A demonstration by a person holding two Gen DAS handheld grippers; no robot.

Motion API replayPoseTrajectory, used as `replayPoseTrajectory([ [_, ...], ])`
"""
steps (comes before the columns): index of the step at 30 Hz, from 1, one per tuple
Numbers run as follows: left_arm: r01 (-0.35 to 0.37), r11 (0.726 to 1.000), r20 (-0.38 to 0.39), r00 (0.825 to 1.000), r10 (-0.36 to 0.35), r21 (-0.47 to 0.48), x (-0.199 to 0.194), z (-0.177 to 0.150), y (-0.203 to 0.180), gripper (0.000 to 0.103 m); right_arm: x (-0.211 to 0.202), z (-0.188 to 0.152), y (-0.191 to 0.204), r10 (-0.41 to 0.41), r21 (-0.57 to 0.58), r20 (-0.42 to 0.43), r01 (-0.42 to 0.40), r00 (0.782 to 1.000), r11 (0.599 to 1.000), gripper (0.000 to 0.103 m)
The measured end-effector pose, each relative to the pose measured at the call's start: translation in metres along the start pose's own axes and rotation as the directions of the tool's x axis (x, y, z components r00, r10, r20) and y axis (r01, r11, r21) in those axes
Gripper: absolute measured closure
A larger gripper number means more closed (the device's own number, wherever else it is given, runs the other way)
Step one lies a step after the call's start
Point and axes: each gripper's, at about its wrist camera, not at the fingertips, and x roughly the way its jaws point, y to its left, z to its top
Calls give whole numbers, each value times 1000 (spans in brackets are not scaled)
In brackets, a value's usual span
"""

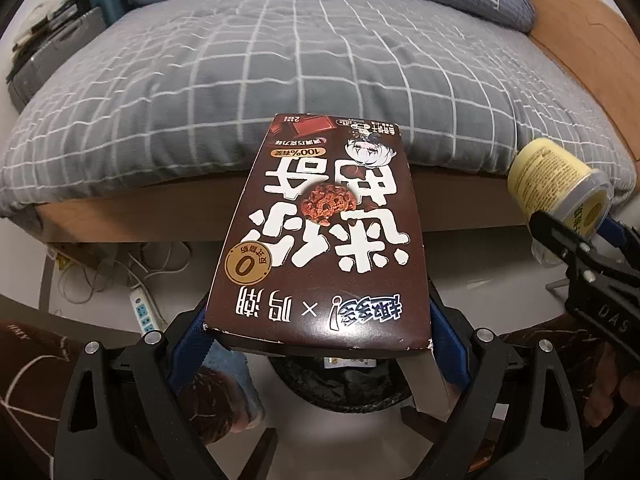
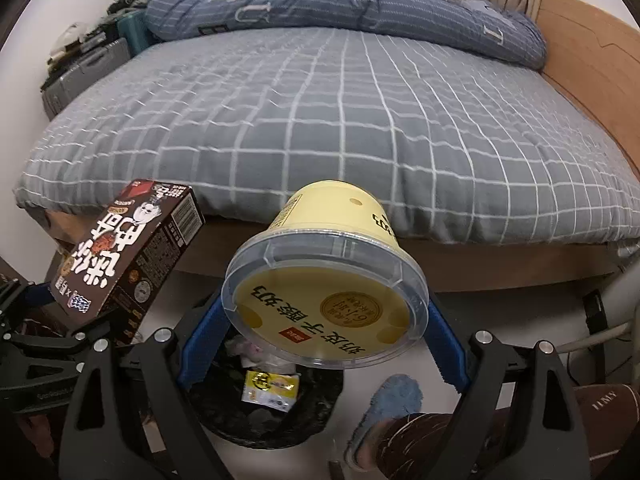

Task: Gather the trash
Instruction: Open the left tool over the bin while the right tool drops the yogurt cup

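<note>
Bed (image 2: pixel 340 120) ahead of me, bin (image 2: pixel 264 412) below — left gripper (image 1: pixel 318 332) clamping my brown box (image 1: pixel 320 240), right gripper (image 2: pixel 324 320) around the yellow cup (image 2: pixel 324 280).

I see black skeletal left gripper (image 1: pixel 318 344) and right gripper (image 2: pixel 324 332), blue finger pads (image 2: pixel 200 344), silver screws, brown white-lined trousers (image 2: pixel 460 440), blue slipper (image 2: pixel 394 400).

Soft even indoor light, glare on box (image 1: pixel 320 236), fisheye warp + dark corners.
</note>
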Motion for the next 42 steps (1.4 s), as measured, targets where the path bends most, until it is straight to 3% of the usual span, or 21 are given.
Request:
replayPoseTrajectory([
  [17,6,1000,-140,990,-4,9,47,-19,-25,13,9,-15,-43,2,100,-53,3,999,995,18],
  [24,-25,1000,-121,992,24,0,47,-19,-22,5,9,-12,-38,9,91,-52,-5,999,996,18],
  [31,-35,999,-63,997,35,4,33,-12,-10,6,14,-10,-25,29,65,-58,-25,998,998,18],
  [42,-41,995,38,998,44,-94,9,15,52,6,18,-4,37,99,-11,-69,-100,993,995,18],
])
